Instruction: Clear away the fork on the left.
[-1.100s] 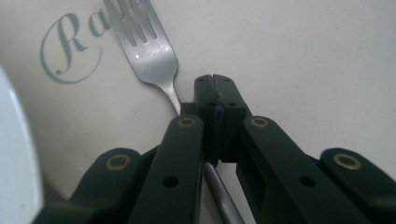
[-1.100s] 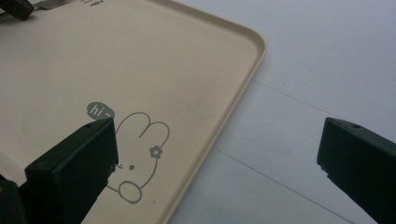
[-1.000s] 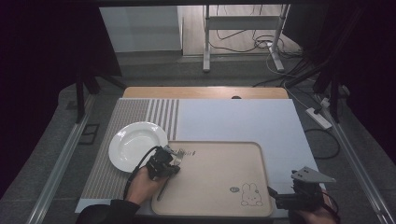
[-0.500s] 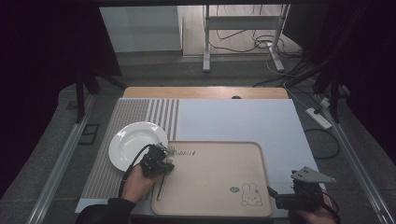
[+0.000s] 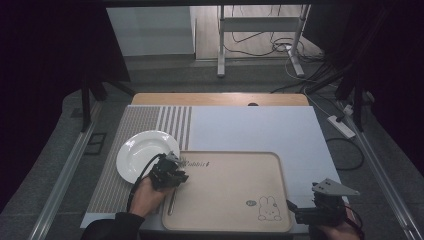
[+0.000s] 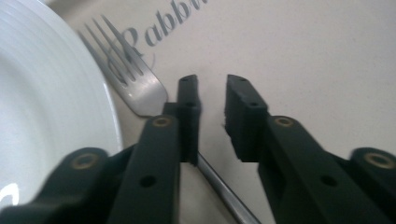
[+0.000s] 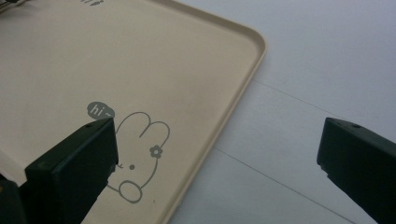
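Note:
A steel fork lies on the beige tray, tines toward the "Rabbit" lettering and close beside the rim of a white plate. My left gripper hovers low over the fork's neck. Its jaws have just been opening and stand a little apart with nothing between them; the handle runs under the left jaw. From above, the left gripper sits at the tray's near-left corner, next to the plate. My right gripper is open wide, straddling the tray's right edge by the rabbit drawing.
The tray and plate rest on a white table cover with a grey striped band on its left. The right gripper is at the near right corner. Beyond the table are a metal stand and cables on the floor.
The left gripper has shifted slightly toward the plate, and the fork stays flat on the tray. The right hand has not moved.

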### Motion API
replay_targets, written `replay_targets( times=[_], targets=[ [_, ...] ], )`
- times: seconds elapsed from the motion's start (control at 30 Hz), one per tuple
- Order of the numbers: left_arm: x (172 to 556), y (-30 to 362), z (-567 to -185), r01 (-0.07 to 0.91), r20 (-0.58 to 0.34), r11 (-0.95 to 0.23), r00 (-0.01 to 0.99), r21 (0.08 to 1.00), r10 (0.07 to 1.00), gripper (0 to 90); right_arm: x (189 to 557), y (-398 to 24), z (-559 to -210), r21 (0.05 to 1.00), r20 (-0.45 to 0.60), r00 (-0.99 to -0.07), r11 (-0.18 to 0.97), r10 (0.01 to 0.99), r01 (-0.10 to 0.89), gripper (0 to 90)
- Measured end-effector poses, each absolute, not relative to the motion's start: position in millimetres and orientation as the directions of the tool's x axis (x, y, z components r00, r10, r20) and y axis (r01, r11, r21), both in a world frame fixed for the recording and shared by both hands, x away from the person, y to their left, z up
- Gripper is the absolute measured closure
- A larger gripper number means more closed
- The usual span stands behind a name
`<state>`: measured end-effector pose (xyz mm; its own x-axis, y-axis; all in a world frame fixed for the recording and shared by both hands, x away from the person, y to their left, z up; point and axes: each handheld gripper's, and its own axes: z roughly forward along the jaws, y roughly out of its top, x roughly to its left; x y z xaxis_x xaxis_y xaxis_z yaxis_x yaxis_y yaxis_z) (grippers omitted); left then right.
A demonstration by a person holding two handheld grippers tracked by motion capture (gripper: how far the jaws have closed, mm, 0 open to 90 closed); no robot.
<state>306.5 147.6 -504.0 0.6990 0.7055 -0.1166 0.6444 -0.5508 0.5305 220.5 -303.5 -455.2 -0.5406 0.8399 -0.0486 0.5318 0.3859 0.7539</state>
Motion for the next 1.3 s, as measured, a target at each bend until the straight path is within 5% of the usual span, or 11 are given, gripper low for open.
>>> replay_targets(
  times=[0.67,1.0,1.3],
  targets=[
    [308,163,-499,0.595,-0.18,-0.448,0.713,0.667,0.678,21.3,221,-303,-455,0.752,-0.051,-0.541,0.389,0.84,0.533,0.0],
    [309,164,-494,0.591,-0.194,-0.425,0.711,0.686,0.676,5.9,221,-303,-455,0.752,-0.05,-0.543,0.389,0.838,0.532,0.0],
    [305,171,-488,0.578,-0.211,-0.411,0.724,0.705,0.657,2.5,221,-303,-456,0.751,-0.05,-0.544,0.39,0.838,0.532,0.0]
  ],
)
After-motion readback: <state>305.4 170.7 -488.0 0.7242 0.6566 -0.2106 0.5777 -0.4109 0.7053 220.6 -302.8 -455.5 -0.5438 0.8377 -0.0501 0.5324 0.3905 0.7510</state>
